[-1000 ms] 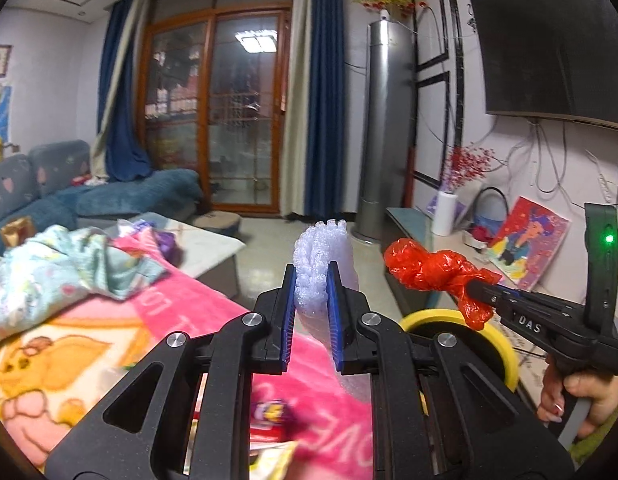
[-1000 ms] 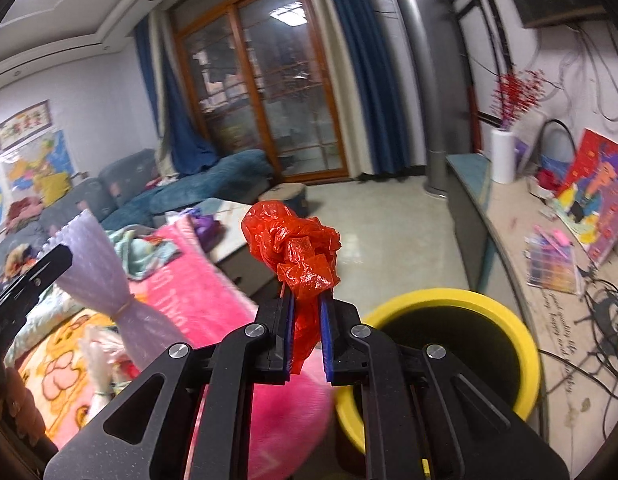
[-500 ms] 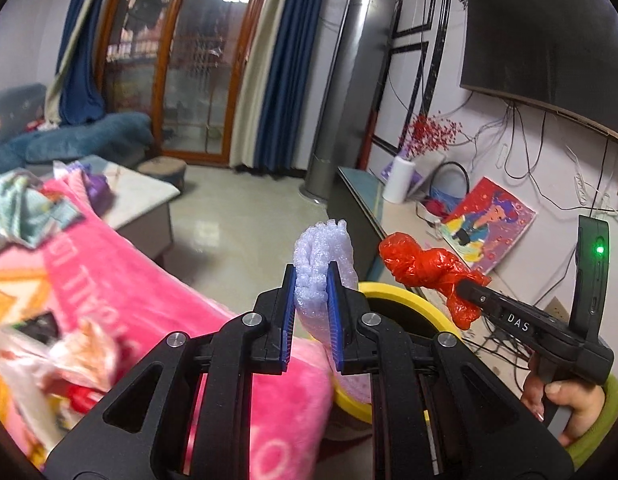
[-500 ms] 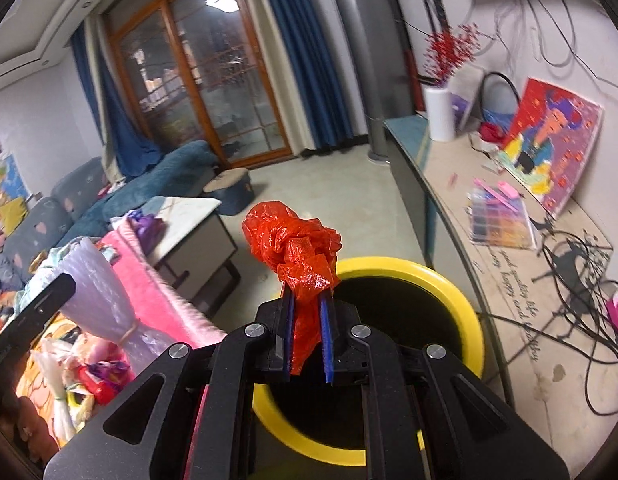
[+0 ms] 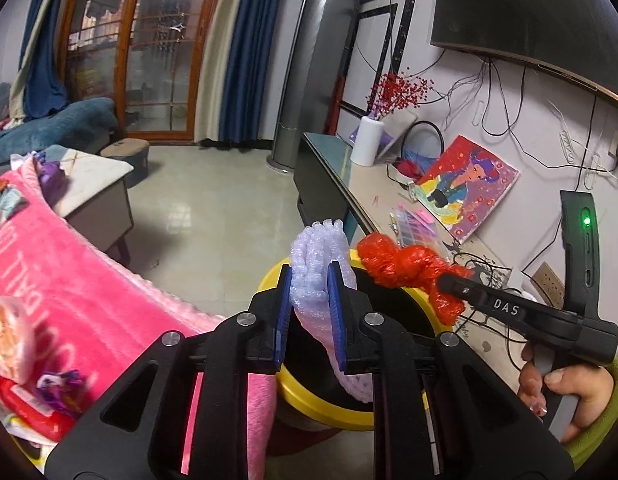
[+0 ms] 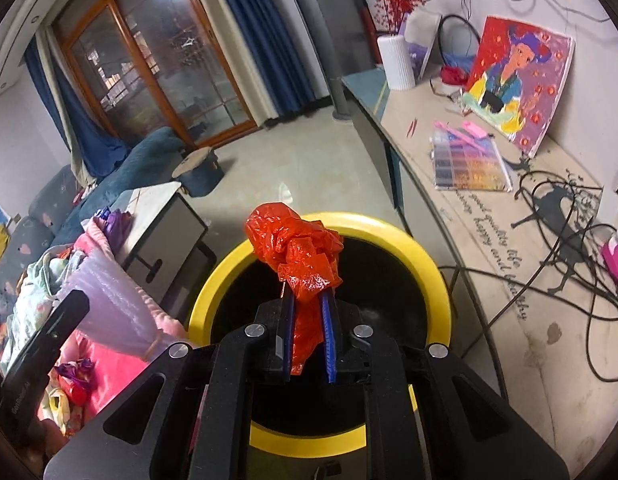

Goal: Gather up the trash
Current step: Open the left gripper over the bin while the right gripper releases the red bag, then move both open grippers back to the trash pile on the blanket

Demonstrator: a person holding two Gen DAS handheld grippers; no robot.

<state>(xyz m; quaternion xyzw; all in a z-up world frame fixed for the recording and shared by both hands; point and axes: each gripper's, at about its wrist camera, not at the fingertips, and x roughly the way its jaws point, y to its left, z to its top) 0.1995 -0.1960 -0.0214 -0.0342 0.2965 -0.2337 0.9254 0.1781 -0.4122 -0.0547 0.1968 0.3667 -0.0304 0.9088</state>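
My left gripper (image 5: 309, 284) is shut on a pale purple foam wrap (image 5: 315, 256) and holds it over the near left rim of a yellow-rimmed black bin (image 5: 321, 408). My right gripper (image 6: 309, 308) is shut on a crumpled red plastic bag (image 6: 297, 244), held above the bin's dark opening (image 6: 389, 276). The right gripper (image 5: 453, 280) with the red bag (image 5: 397, 260) also shows in the left wrist view. The foam wrap (image 6: 109, 300) and the left gripper's finger (image 6: 41, 352) show at the left in the right wrist view.
A pink blanket (image 5: 69, 280) with snack wrappers (image 5: 33, 396) lies left of the bin. A low cabinet (image 6: 509, 240) with cables, a bead box (image 6: 469, 164) and a painting (image 6: 517, 80) runs along the right. A grey side table (image 6: 161, 224) stands beyond the blanket.
Both grippers have swung right and downward toward the bin, still holding their trash. The bin's opening now lies right under the red bag, and the foam wrap is over its rim.
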